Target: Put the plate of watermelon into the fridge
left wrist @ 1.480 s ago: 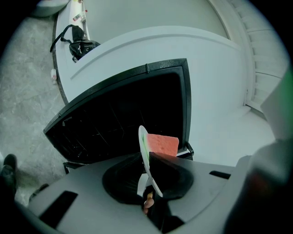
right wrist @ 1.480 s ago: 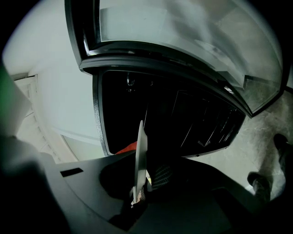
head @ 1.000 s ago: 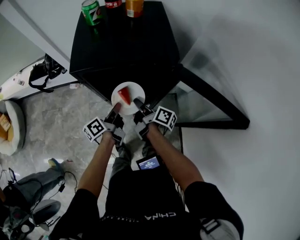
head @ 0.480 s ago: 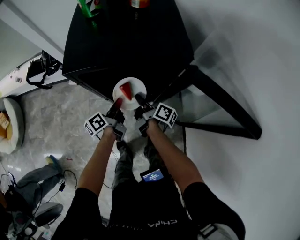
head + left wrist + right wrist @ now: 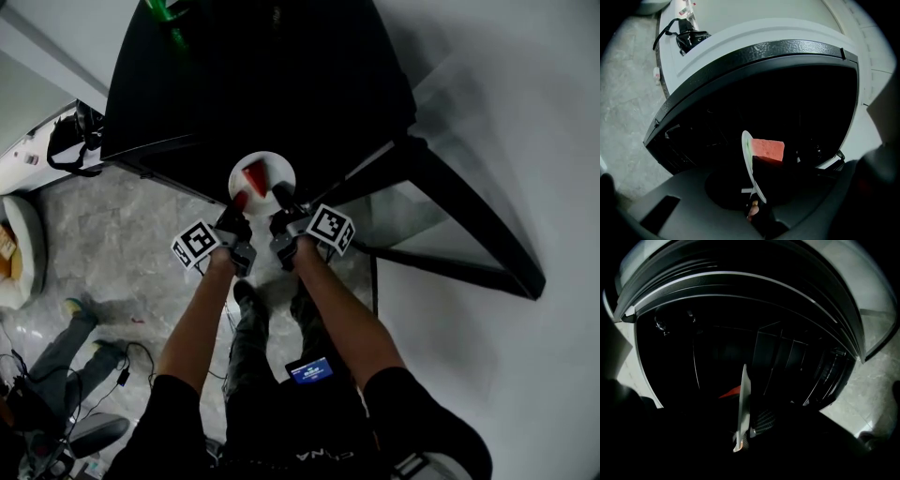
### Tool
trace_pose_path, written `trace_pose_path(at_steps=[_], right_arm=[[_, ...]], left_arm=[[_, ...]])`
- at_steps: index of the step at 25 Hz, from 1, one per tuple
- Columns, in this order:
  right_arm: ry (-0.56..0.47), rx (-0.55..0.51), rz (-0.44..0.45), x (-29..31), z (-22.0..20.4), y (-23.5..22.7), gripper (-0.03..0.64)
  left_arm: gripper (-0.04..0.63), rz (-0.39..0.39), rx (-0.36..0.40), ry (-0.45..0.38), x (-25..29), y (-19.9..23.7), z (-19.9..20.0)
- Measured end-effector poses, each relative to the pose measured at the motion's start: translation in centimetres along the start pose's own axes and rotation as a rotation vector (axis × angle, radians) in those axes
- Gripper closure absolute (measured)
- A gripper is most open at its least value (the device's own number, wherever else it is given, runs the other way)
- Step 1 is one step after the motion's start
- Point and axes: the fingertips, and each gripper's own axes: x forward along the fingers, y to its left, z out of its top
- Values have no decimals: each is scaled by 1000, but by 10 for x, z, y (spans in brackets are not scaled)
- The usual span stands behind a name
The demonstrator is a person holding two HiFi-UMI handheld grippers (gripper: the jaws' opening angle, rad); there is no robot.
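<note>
A small white plate [image 5: 267, 164] carries a red wedge of watermelon [image 5: 252, 175] just in front of the black fridge [image 5: 262, 84]. My left gripper [image 5: 240, 200] is shut on the plate's near-left rim and my right gripper [image 5: 279, 195] on its near-right rim. In the left gripper view the plate [image 5: 749, 159] shows edge-on between the jaws of the left gripper [image 5: 754, 206], the watermelon [image 5: 767, 148] lying against the dark fridge opening [image 5: 740, 108]. In the right gripper view the plate [image 5: 743, 399] is a thin edge in the right gripper [image 5: 743, 439], with a sliver of watermelon [image 5: 732, 392].
The fridge's glass door [image 5: 441, 225] stands open to the right. A green can [image 5: 164, 9] sits on the fridge top. A black bag [image 5: 70, 141] lies on a white ledge at left. Someone's legs [image 5: 56, 347] rest on the marble floor [image 5: 141, 225]. Dark shelves [image 5: 787, 357] fill the fridge.
Both grippers have sunk with the plate, drawing nearer the fridge opening. The fridge top now fills more of the head view and the cans have slid toward the upper edge.
</note>
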Motion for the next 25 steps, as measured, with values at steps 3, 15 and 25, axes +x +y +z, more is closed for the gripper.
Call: trace_pose_path(at_steps=[3, 15, 25], right_arm=[[-9, -7, -2, 10, 5, -8, 586], [-14, -9, -38, 35, 11, -28, 586], [37, -37, -94, 40, 7, -35, 584]], left_arm=[[548, -21, 36, -13, 10, 7, 8], [554, 30, -58, -89, 27, 34, 17], [566, 78, -94, -121, 29, 44, 22]])
